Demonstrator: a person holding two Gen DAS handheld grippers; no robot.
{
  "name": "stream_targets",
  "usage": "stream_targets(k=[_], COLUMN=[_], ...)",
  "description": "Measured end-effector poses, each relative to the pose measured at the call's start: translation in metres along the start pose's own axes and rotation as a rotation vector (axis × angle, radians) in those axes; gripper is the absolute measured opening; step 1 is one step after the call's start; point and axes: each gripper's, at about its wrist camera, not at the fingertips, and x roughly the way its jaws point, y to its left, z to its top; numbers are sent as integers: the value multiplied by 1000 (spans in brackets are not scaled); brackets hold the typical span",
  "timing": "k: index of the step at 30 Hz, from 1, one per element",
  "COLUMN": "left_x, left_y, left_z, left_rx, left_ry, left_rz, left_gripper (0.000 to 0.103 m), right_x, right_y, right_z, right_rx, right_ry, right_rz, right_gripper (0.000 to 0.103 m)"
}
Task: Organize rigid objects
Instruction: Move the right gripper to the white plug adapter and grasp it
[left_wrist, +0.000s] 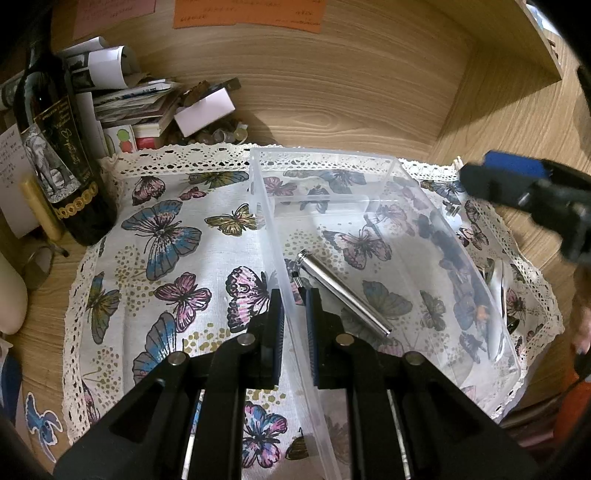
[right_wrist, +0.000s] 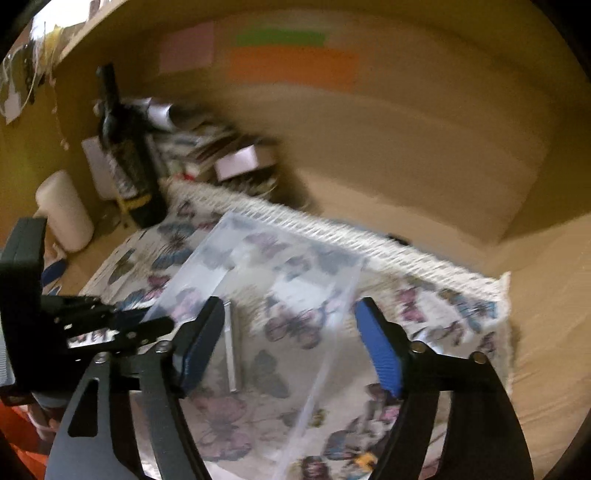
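A clear plastic box (left_wrist: 325, 157) stands on a butterfly-print cloth (left_wrist: 166, 258). A shiny metal tube (left_wrist: 343, 291) lies on the box's floor, with a small dark-tipped piece (left_wrist: 297, 278) beside it. My left gripper (left_wrist: 294, 314) is shut on the box's left wall, one finger outside and one inside. In the blurred right wrist view my right gripper (right_wrist: 290, 345) hangs open above the box (right_wrist: 207, 266), holding nothing, with the tube (right_wrist: 232, 350) below its left finger. One of its blue pads (left_wrist: 513, 164) shows at the box's far right corner.
A dark wine bottle (left_wrist: 62, 158) and a heap of papers and small boxes (left_wrist: 140, 99) crowd the back left. Small metal bits (left_wrist: 452, 208) and round pieces (left_wrist: 491, 269) lie on the cloth right of the box. Wooden walls close the back and right. A white cylinder (right_wrist: 66, 210) stands left.
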Motion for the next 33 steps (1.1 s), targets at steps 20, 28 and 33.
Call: stream_targets(k=[20,28,33], left_x=[1,1,1], left_y=[0,0,0], left_z=[1,-1,-1], left_rx=[-3,-3,-2], left_ry=[2,1,1], left_rz=[5,7,7], left_gripper=[11,10,10], right_x=[45,82,93], right_y=[-126,-141,-141], right_z=[-20,-42,-45], right_rx=[236,292,298], right_ry=[100,224,272], right_rz=[-174,-120,-91], right_gripper=[83,81,65])
